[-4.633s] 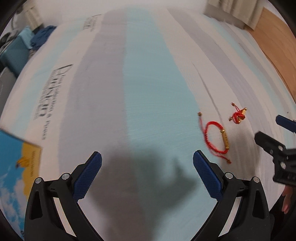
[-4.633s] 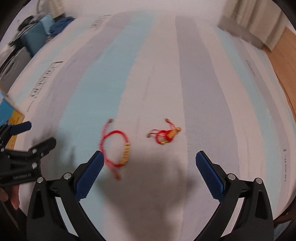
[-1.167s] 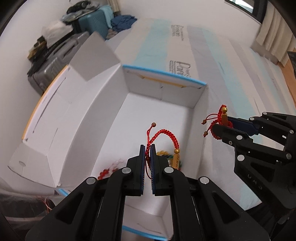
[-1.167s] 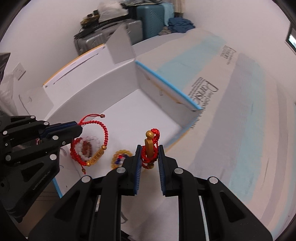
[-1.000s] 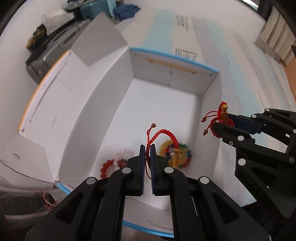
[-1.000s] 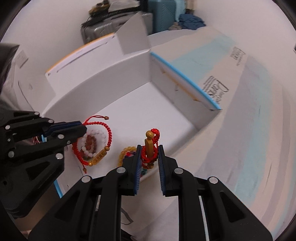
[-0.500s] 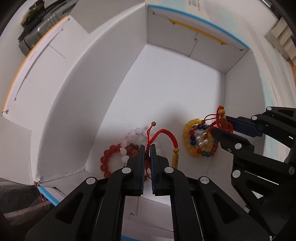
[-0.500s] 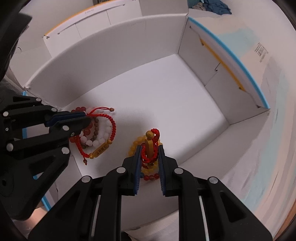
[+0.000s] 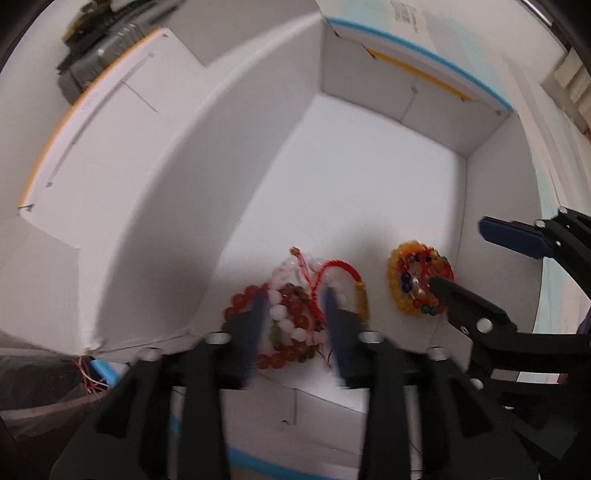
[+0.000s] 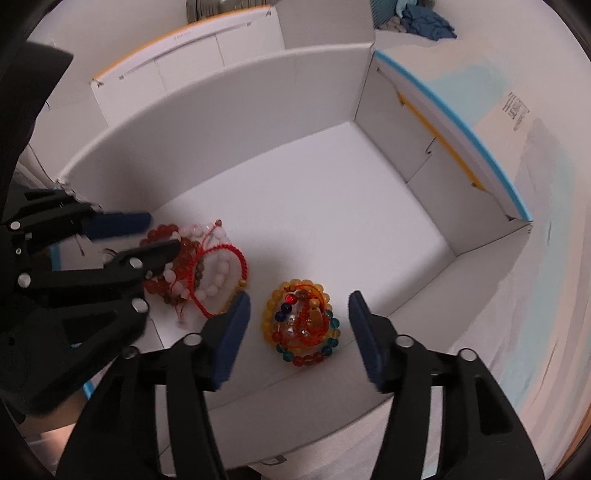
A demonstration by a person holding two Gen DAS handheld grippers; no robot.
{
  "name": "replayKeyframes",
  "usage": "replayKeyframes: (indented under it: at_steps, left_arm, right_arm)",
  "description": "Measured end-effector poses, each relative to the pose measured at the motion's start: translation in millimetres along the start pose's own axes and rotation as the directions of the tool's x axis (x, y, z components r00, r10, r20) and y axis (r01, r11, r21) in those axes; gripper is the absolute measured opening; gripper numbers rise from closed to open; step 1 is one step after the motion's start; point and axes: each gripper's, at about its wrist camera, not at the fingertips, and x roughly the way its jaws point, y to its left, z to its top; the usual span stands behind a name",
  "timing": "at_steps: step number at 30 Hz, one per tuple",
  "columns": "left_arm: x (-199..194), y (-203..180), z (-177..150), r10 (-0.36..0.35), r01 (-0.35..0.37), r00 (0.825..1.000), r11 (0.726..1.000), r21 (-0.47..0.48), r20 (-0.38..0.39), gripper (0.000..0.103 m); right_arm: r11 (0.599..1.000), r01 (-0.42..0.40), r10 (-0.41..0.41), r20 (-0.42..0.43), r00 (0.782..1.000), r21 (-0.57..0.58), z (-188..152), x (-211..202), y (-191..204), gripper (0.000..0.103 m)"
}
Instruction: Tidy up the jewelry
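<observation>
Inside the white cardboard box point(image 9: 166, 221) point(image 10: 221, 122), my left gripper point(image 9: 295, 321) point(image 10: 162, 234) is blurred and its jaws are opening. The red cord bracelet with a gold tube point(image 9: 334, 271) point(image 10: 221, 273) lies free beneath them on a heap of red and white bead bracelets point(image 9: 284, 321) point(image 10: 173, 266). My right gripper point(image 10: 299, 325) point(image 9: 458, 254) is opening too, with nothing pressed between its pads. The red cord charm point(image 10: 310, 317) rests below on a yellow and multicolour bead bracelet point(image 10: 301, 325) point(image 9: 417, 280).
The box has a blue-edged rim and an open flap with an orange edge point(image 9: 92, 122). It sits on a striped pale blue and grey cover point(image 10: 546, 221). Dark suitcases point(image 9: 99, 44) and blue clothes point(image 10: 424, 18) lie beyond. A hand point(image 10: 55, 435) shows at lower left.
Both grippers sank lower into the box and opened. The red cord bracelet fell onto the bead heap and the red charm onto the yellow bracelet.
</observation>
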Motion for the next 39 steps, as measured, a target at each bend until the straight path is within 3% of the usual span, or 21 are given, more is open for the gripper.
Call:
replayKeyframes:
  at_steps: [2, 4, 6, 10, 15, 18, 28, 35, 39]
  left_arm:
    - [-10, 4, -1, 0.015, -0.015, 0.999, 1.0, -0.013, 0.028, 0.052]
    - [-22, 10, -4, 0.031, -0.029, 0.997, 0.999, -0.028, 0.066, 0.071]
    - [-36, 16, -8, 0.043, -0.038, 0.994, 0.998, -0.048, 0.1, 0.077]
    - [-65, 23, -22, 0.054, -0.042, 0.981, 0.997, -0.072, 0.185, 0.097]
    - [-95, 19, -52, 0.075, -0.057, 0.961, 0.995, -0.076, 0.266, 0.097]
    - [-107, 14, -75, 0.074, -0.05, 0.951, 0.995, -0.088, 0.3, 0.097]
    - [-108, -8, -125, 0.027, 0.01, 0.946, 0.994, -0.112, 0.322, 0.097]
    - [-103, -13, -142, -0.014, 0.05, 0.952, 0.993, -0.11, 0.304, 0.097]
    - [-102, -13, -146, 0.004, 0.034, 0.951, 0.992, -0.12, 0.31, 0.097]
  right_arm:
    - [1.0, -0.002, 0.002, 0.035, 0.999, 0.016, -2, -12, -5, 0.061]
    - [1.0, -0.005, 0.004, 0.069, 0.998, 0.025, -4, -26, -6, 0.07]
    - [0.999, 0.006, -0.009, 0.109, 0.994, 0.031, -8, -40, -7, 0.074]
    - [0.999, 0.008, -0.016, 0.179, 0.984, 0.047, -24, -64, -11, 0.085]
    - [0.998, 0.01, -0.025, 0.237, 0.971, 0.063, -53, -85, -7, 0.095]
    - [0.996, -0.008, -0.018, 0.267, 0.963, 0.093, -71, -94, -7, 0.095]
    - [0.991, -0.034, -0.003, 0.27, 0.963, 0.132, -123, -99, 1, 0.095]
    - [0.99, -0.052, 0.015, 0.273, 0.962, 0.128, -138, -98, -1, 0.095]
    - [0.991, -0.052, 0.014, 0.285, 0.959, 0.127, -142, -100, -1, 0.095]
